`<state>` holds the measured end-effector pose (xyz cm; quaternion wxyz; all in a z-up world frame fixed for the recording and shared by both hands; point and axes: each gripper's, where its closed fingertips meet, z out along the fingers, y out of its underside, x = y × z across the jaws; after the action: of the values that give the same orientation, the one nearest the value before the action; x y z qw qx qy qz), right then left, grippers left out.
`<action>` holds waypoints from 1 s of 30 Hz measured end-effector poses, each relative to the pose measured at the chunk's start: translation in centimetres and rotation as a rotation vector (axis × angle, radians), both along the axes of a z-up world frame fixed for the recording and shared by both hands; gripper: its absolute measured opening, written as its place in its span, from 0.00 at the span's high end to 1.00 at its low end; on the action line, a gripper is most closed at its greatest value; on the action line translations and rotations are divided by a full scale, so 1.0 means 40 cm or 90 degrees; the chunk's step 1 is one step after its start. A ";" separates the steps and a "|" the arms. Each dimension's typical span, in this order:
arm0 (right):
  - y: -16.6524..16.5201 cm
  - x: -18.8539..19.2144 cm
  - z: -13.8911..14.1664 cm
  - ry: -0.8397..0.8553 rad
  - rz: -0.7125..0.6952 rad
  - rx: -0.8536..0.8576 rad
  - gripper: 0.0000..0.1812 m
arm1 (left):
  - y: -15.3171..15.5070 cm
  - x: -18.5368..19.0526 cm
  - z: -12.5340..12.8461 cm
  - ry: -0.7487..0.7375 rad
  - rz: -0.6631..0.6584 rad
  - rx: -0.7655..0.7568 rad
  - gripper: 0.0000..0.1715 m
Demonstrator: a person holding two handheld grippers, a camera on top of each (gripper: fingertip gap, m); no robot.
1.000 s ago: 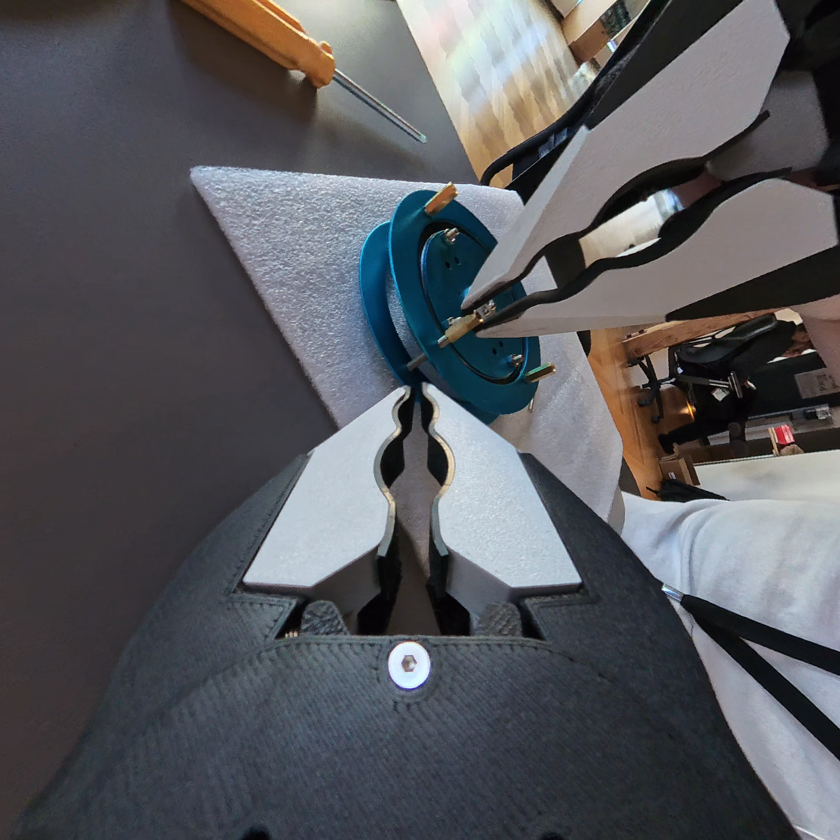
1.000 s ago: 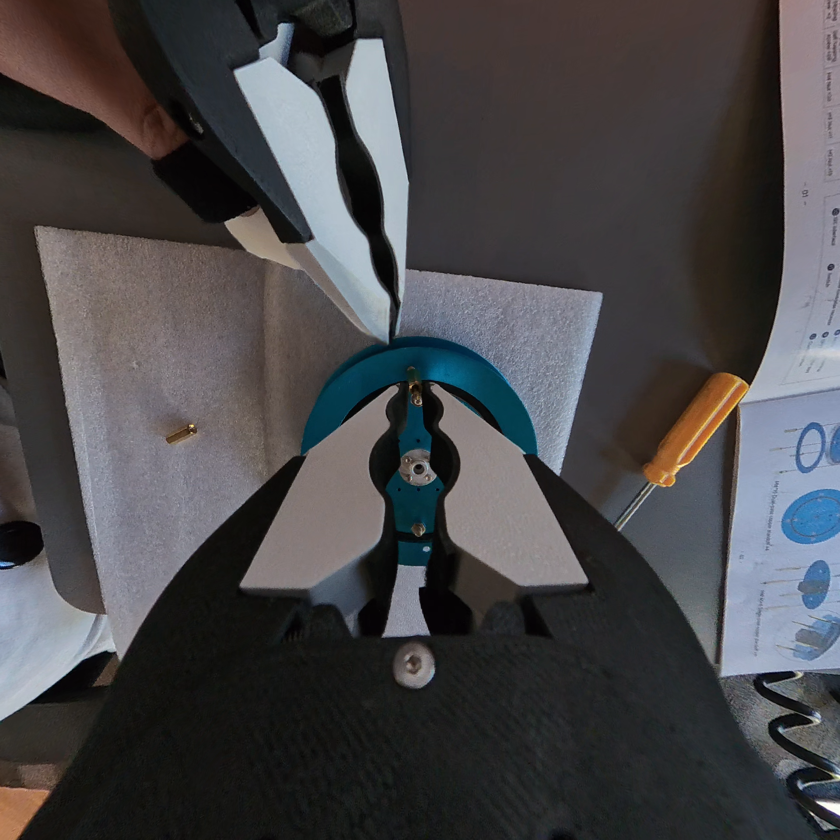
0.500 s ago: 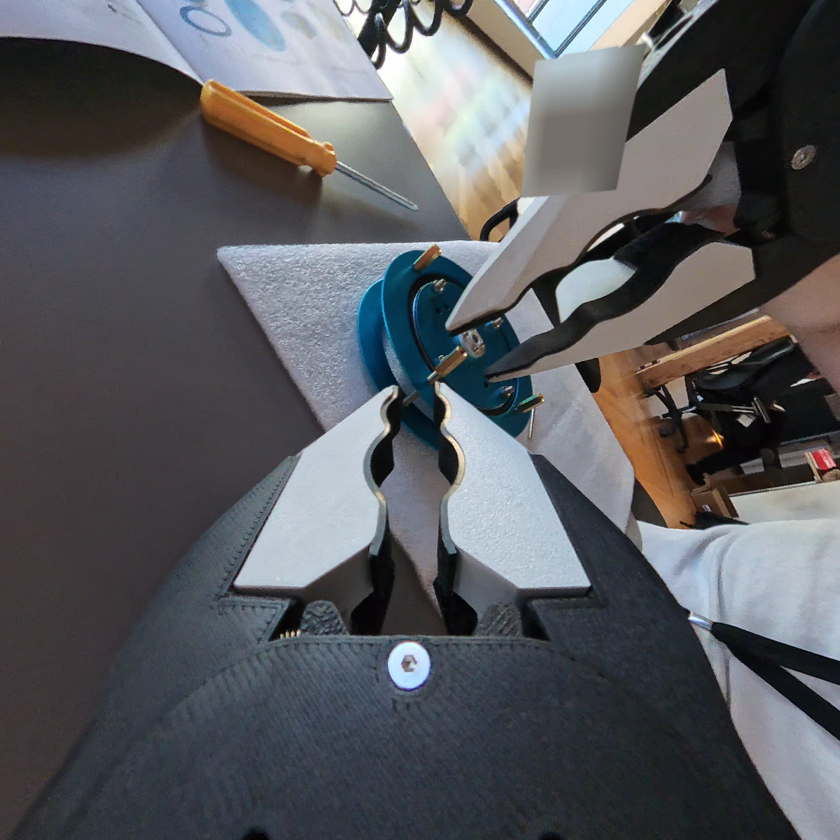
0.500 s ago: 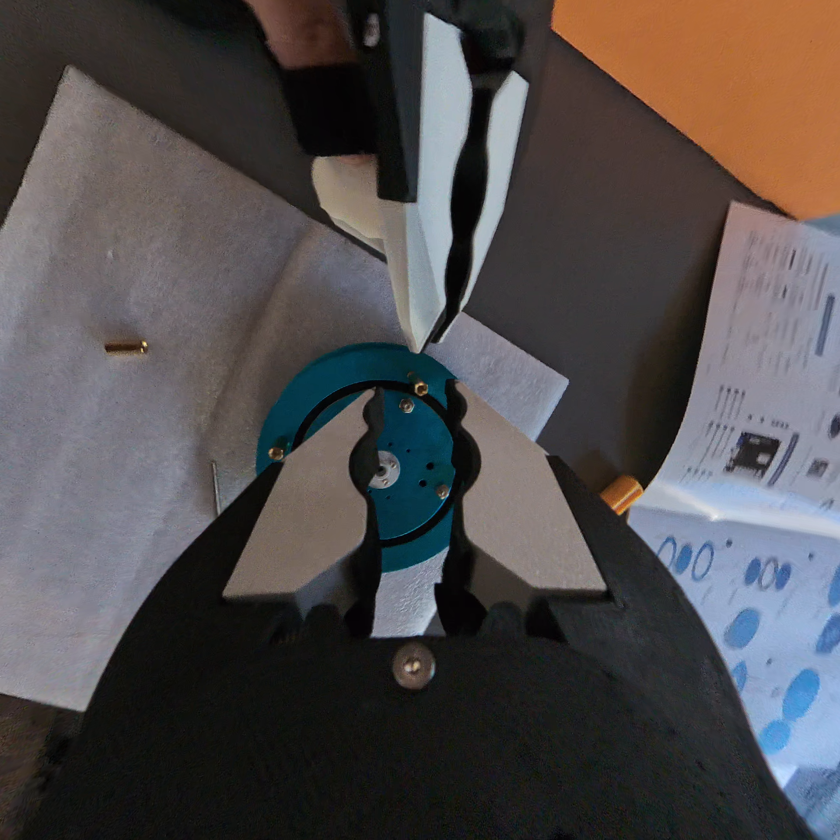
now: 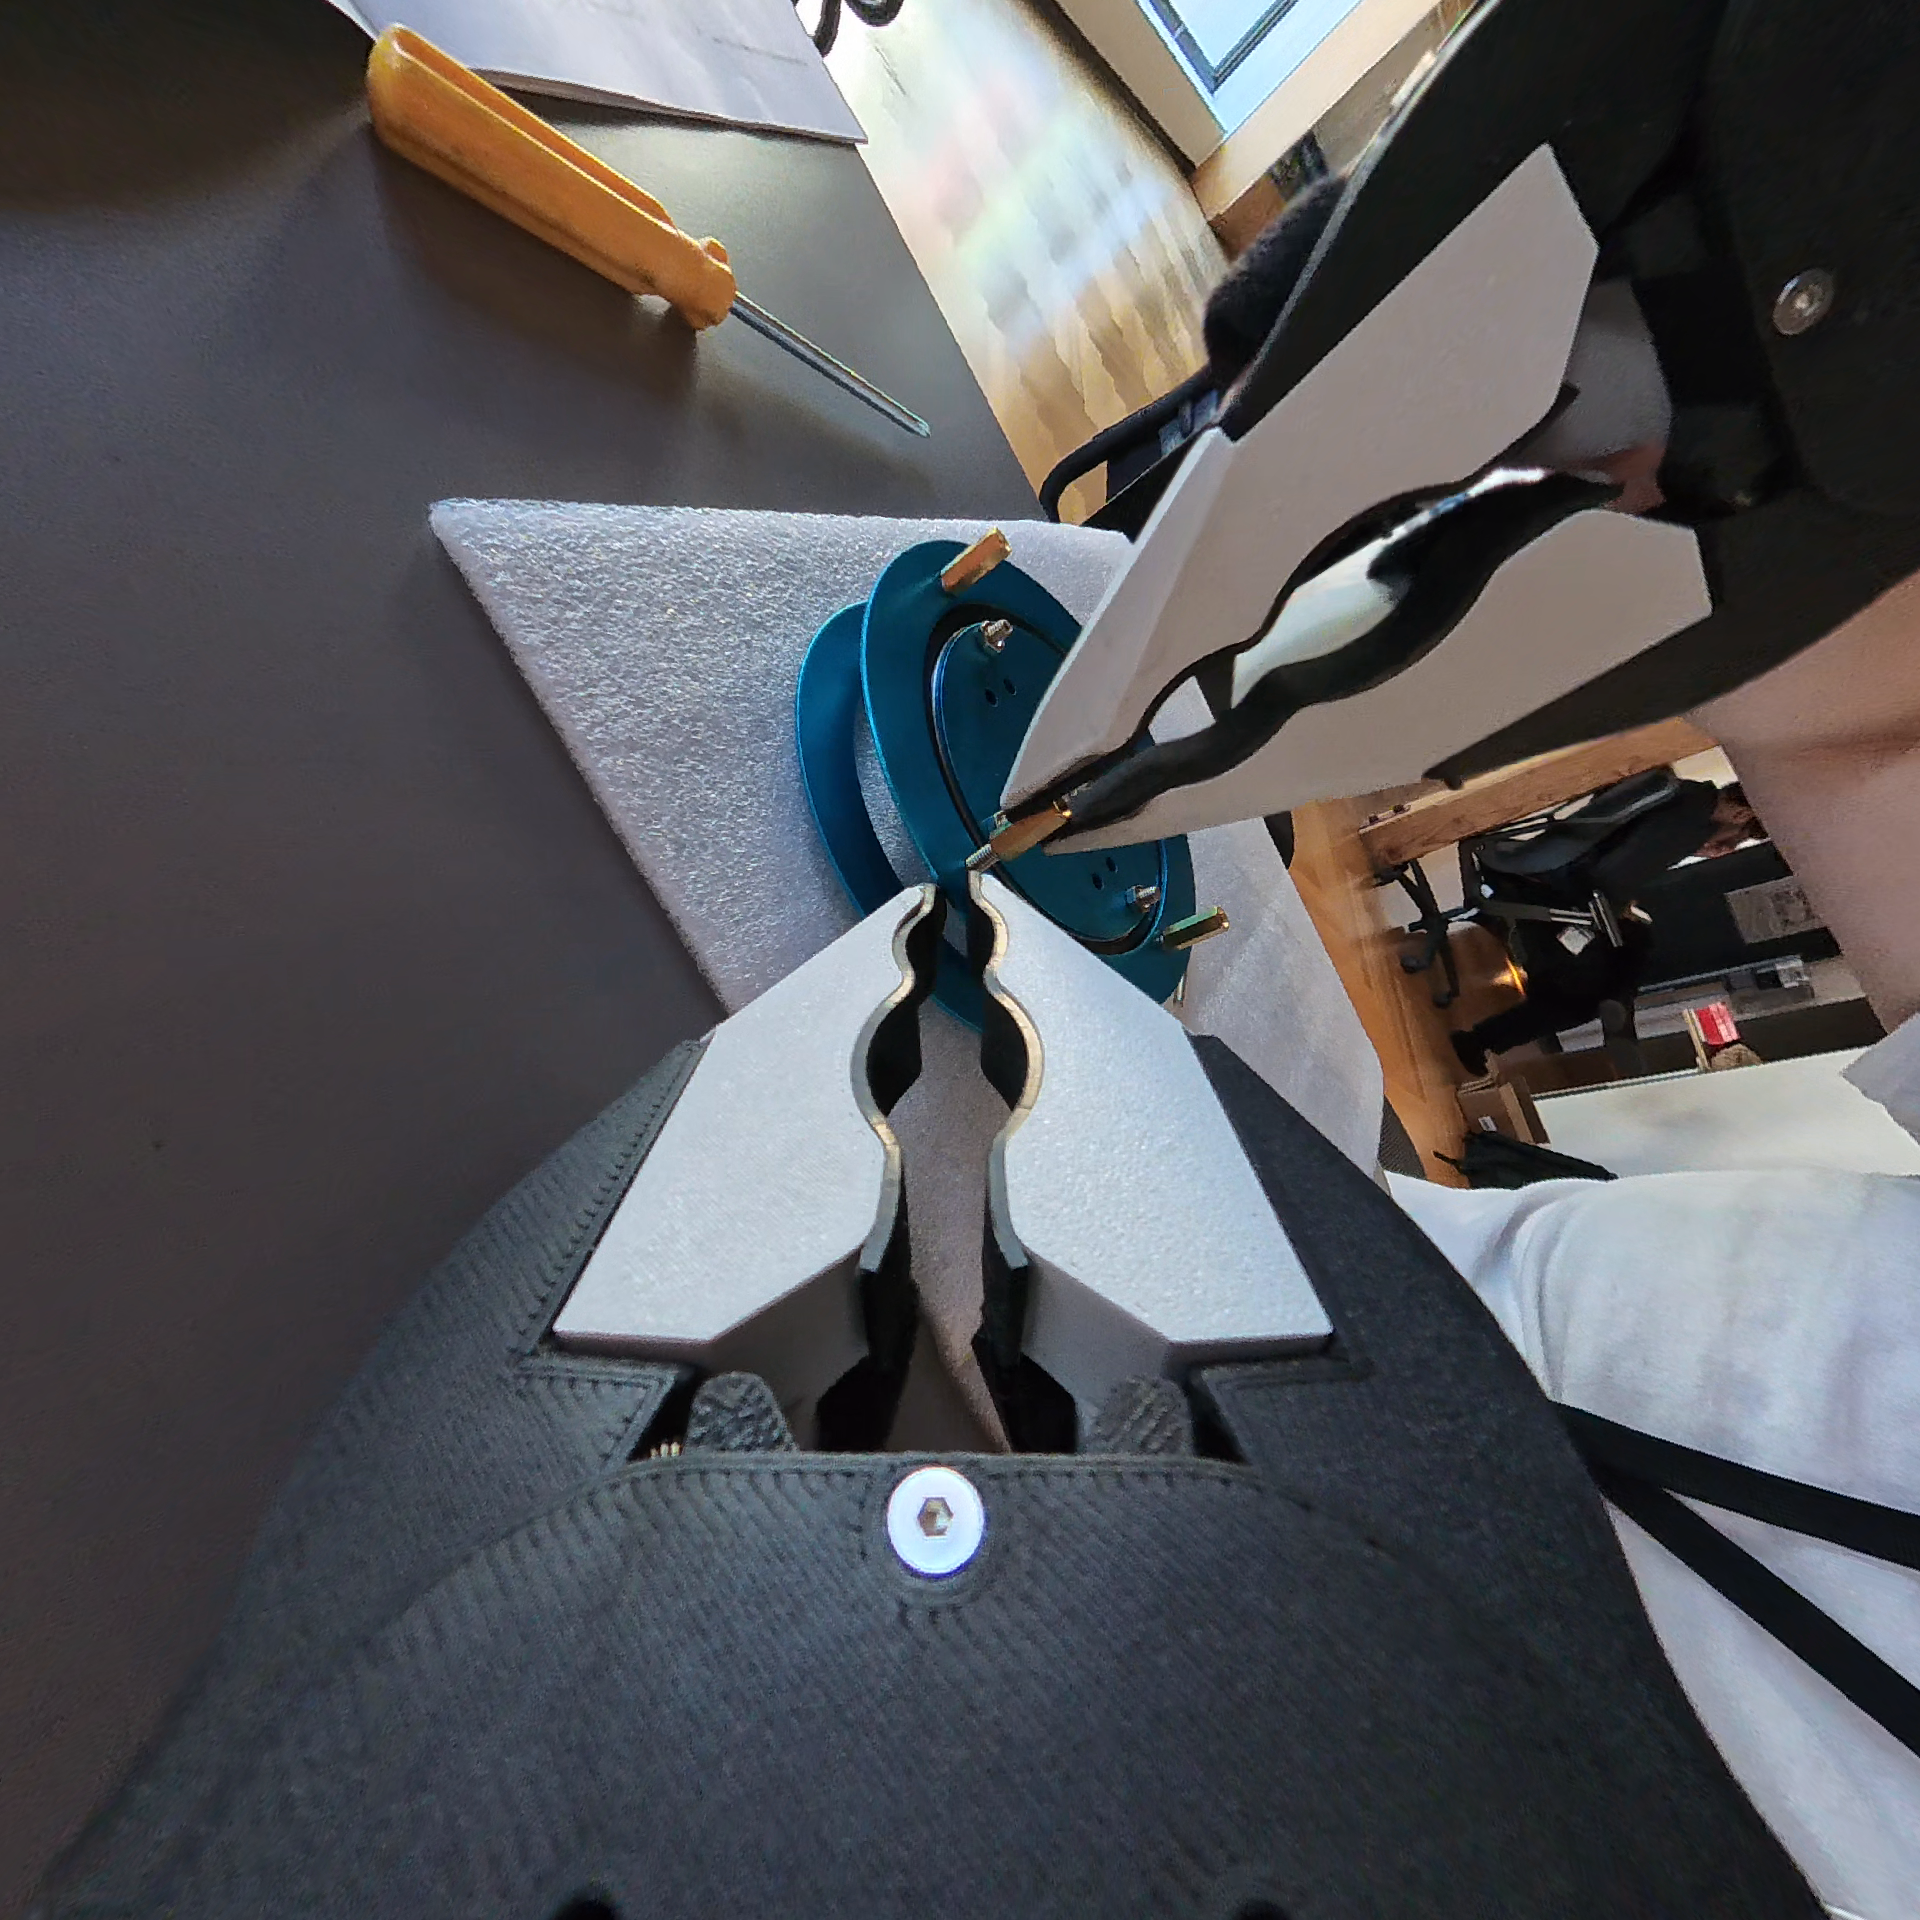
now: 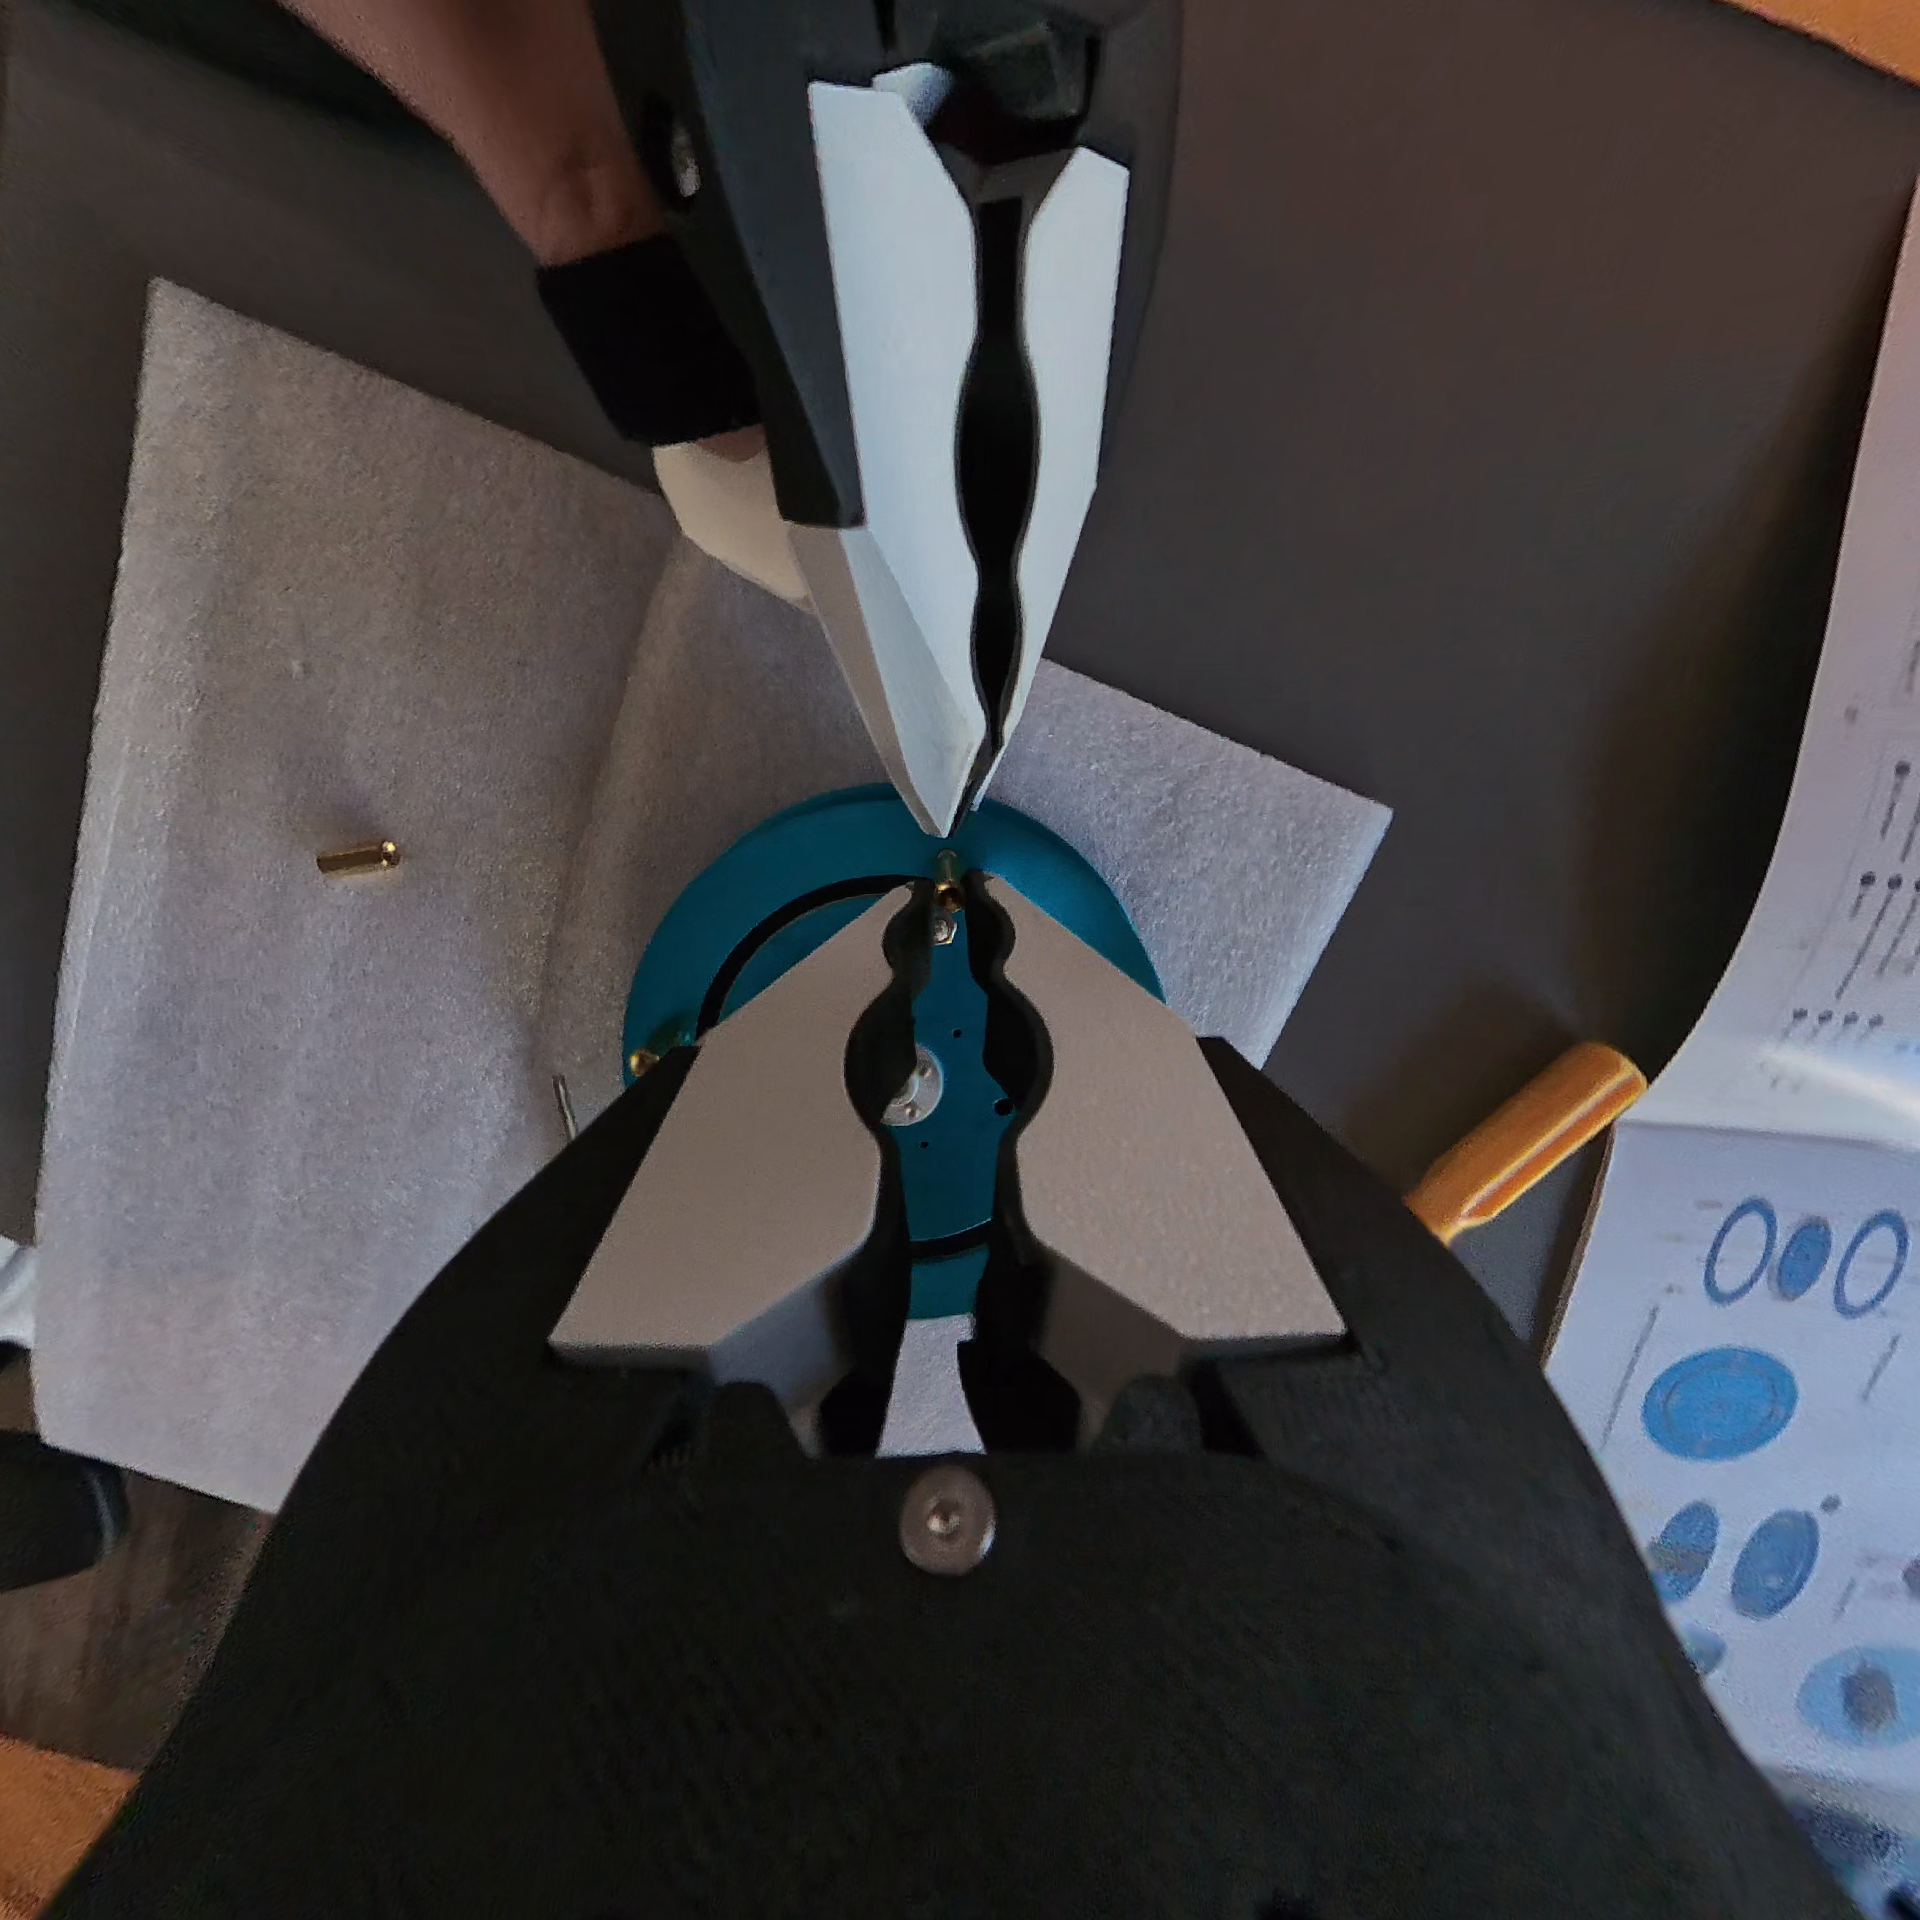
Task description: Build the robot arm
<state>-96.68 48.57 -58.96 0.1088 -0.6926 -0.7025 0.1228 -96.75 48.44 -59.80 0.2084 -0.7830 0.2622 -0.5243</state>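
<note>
Access around the blue disc assembly (image 5: 914,727)

Left tongs (image 5: 951,899) and right tongs (image 5: 1049,816) converge on the near rim, blocking it. Brass standoffs (image 5: 977,561) project from the face. The dark worktop (image 5: 260,675) beside the foam sheet (image 5: 644,623) lies open up to the screwdriver (image 5: 551,182).

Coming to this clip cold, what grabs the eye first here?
The blue disc assembly on the white foam sheet, mid-table, with both tools meeting over it. The right tool pinches a brass standoff at the disc's face; the left tool grips the disc's near rim. An orange-handled screwdriver lies beyond.
</note>
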 end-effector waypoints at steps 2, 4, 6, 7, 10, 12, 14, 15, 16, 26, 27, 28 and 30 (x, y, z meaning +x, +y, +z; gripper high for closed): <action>0.002 0.000 -0.002 -0.013 -0.087 -0.001 0.97 | 0.001 0.000 -0.001 0.001 0.002 -0.002 0.99; 0.000 0.001 -0.002 -0.007 -0.208 -0.024 0.97 | 0.000 0.000 0.000 -0.001 0.000 0.000 0.99; -0.001 0.002 0.000 0.004 -0.248 -0.024 0.97 | -0.001 0.000 0.002 -0.001 -0.001 0.002 1.00; -0.001 0.002 0.000 0.006 -0.230 -0.017 0.97 | -0.002 0.000 0.002 -0.001 -0.001 0.003 1.00; -0.009 0.004 0.012 -0.002 -0.043 0.014 0.94 | -0.003 0.000 0.001 0.000 -0.002 0.003 1.00; -0.011 0.014 0.017 -0.009 0.109 0.063 0.93 | -0.003 0.000 0.002 0.000 -0.002 0.004 1.00; -0.002 0.009 0.021 -0.011 0.181 0.110 0.94 | -0.004 -0.001 0.002 0.000 -0.003 0.005 1.00; -0.002 0.002 0.022 -0.010 0.191 0.113 0.94 | -0.004 -0.001 0.002 0.000 -0.003 0.005 1.00; -0.004 -0.005 0.021 -0.012 0.190 0.103 0.93 | -0.004 0.000 0.002 0.000 -0.003 0.005 1.00; 0.002 -0.001 0.004 -0.069 -0.052 0.021 0.97 | 0.000 -0.003 0.000 0.012 0.001 0.022 1.00; 0.002 -0.003 0.003 -0.066 -0.145 -0.004 0.97 | 0.000 -0.003 0.000 0.013 0.000 0.024 1.00; -0.006 -0.001 0.003 -0.064 -0.203 -0.025 0.97 | -0.003 -0.003 0.001 0.012 -0.005 0.023 1.00; -0.009 0.004 0.005 -0.065 -0.187 -0.007 0.97 | -0.008 -0.001 0.003 0.008 -0.011 0.023 1.00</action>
<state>-96.53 48.22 -58.76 0.0861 -0.7939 -0.5974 0.0738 -96.79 48.13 -59.66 0.2161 -0.7802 0.2793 -0.5163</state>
